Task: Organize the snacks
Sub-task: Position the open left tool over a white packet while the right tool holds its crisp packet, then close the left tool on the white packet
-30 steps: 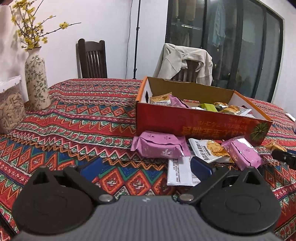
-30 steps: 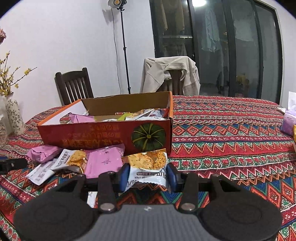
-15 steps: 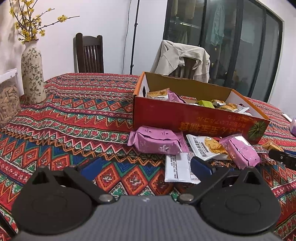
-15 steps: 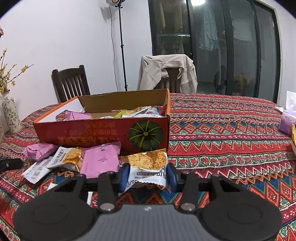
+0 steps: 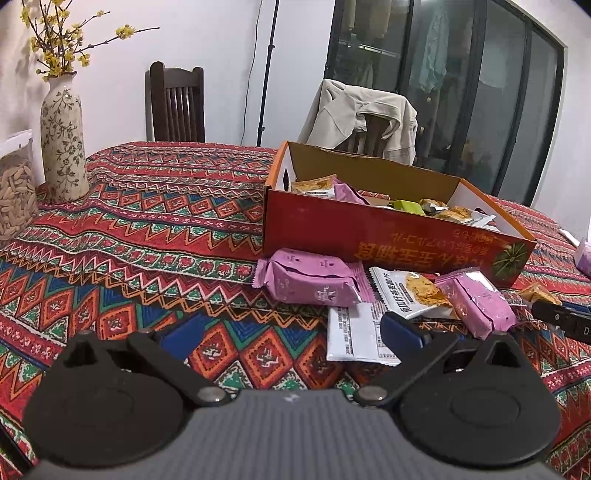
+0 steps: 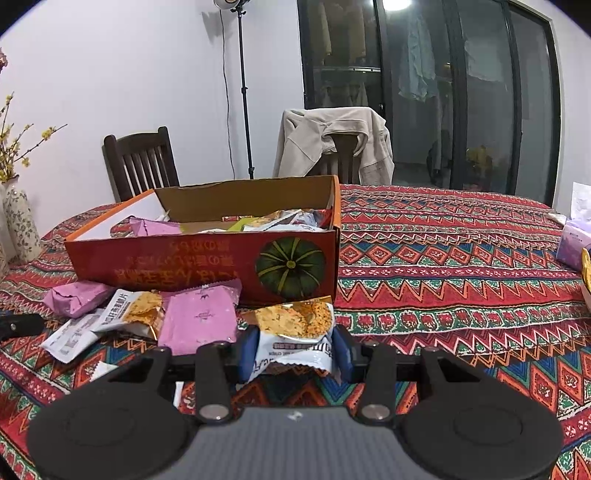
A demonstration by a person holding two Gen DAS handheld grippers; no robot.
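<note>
- Patterned cloth (image 5: 155, 236) in red, green and blue zigzags covers the table; behind it stand white walls, a dark wooden chair (image 5: 177, 103), a second chair draped with a beige jacket (image 6: 332, 144), and dark glass doors.
- Only the left wrist view takes in the whole flowered vase (image 5: 62, 136) with yellow blossom twigs and, at its edge, a clear jar of pale seeds (image 5: 14, 199).
- Only the right wrist view shows the lamp on the light stand (image 6: 231, 3), a tissue pack (image 6: 574, 240) at the far right of the table, and the green pumpkin printed on the red box (image 6: 177, 266).
- That red cardboard box is open-topped and holds mixed snack packets; its long side runs across both views.
- Just in front of it lie loose snacks: a purple packet (image 5: 310, 280) lying crosswise, a white cracker packet (image 5: 410, 291), a second purple packet (image 5: 476, 299) angled toward the camera, and a flat white packet (image 5: 354, 332) with its long axis pointing away.
- The left gripper (image 5: 291, 334) hangs over bare cloth with its jaws spread wide and nothing between them; its right finger overlaps the flat white packet.
- The right gripper (image 6: 293, 350) has its blue pads pressed on the sides of a white crisp packet (image 6: 295, 332), held nearly upright with the golden crisp picture at its top, in front of the box's pumpkin corner.
</note>
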